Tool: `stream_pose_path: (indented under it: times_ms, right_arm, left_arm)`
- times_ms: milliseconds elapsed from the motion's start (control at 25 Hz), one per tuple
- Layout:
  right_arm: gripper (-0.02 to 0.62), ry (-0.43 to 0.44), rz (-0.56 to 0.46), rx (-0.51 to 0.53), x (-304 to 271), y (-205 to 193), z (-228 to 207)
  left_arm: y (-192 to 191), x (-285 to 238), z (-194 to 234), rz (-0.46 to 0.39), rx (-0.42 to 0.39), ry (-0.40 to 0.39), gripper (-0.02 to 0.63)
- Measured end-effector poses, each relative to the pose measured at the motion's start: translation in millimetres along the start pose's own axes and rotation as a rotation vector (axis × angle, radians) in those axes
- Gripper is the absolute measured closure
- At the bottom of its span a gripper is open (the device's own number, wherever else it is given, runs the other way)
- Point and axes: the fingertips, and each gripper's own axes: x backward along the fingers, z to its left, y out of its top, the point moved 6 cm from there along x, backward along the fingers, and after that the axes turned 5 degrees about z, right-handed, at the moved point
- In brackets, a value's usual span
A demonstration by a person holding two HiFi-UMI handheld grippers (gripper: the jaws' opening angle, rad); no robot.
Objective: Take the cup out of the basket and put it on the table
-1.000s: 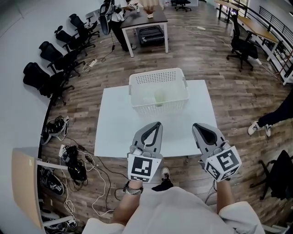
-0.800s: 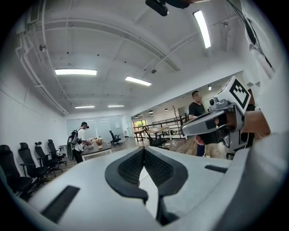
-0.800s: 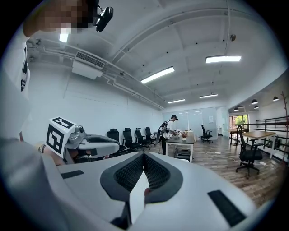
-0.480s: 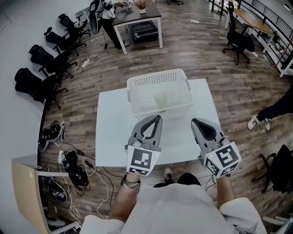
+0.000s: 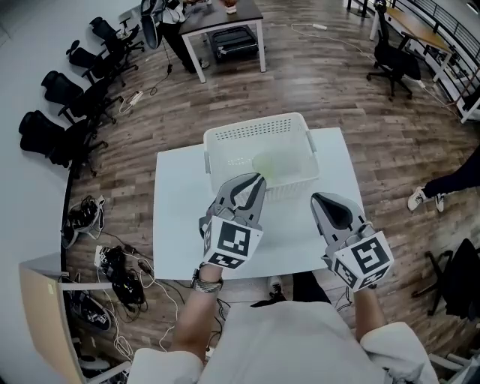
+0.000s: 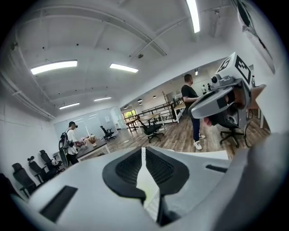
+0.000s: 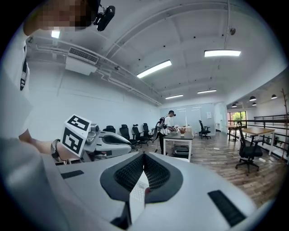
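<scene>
A white plastic basket (image 5: 255, 124) stands at the far side of the white table (image 5: 176, 217). A pale green cup (image 5: 267, 163) sits inside it, right of the middle. My left gripper (image 5: 257, 180) reaches the basket's near wall, just short of the cup; its jaws are opening to a thin slit with nothing between them (image 6: 143, 151). My right gripper (image 5: 316, 199) hovers over the table's near right part, shut and holding nothing (image 7: 143, 155). Each gripper view shows the other gripper: the right gripper (image 6: 221, 97) and the left gripper (image 7: 106, 140).
Black office chairs (image 5: 64, 112) line the left wall. Cables and shoes (image 5: 112, 262) lie on the wood floor left of the table. A dark desk (image 5: 217, 19) stands behind, with a person beside it. Another person's leg (image 5: 450, 184) is at the right.
My left gripper has moved forward from over the table's near part to the basket's near wall. The right gripper has stayed about where it was.
</scene>
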Motion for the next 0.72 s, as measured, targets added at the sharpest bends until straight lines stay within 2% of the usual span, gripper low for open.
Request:
stream_pose_path:
  times_ms: [240, 440, 720]
  right_arm:
    - [0.578, 0.021, 0.027, -0.019, -25.2, -4.1, -33.5]
    - [0.578, 0.048, 0.050, -0.018, -48.8, -4.4, -50.6]
    - [0.578, 0.063, 0.086, -0.059, -79.4, -8.3, -80.8]
  left_arm:
    - [-8.5, -44.0, 14.0, 0.076, -0.017, -0.006, 0.580]
    - [-23.8, -77.5, 18.5, 0.172, -0.088, -0.035, 0.565]
    - [-41.3, -120.2, 32.8, 0.268, -0.081, -0.078, 0.563]
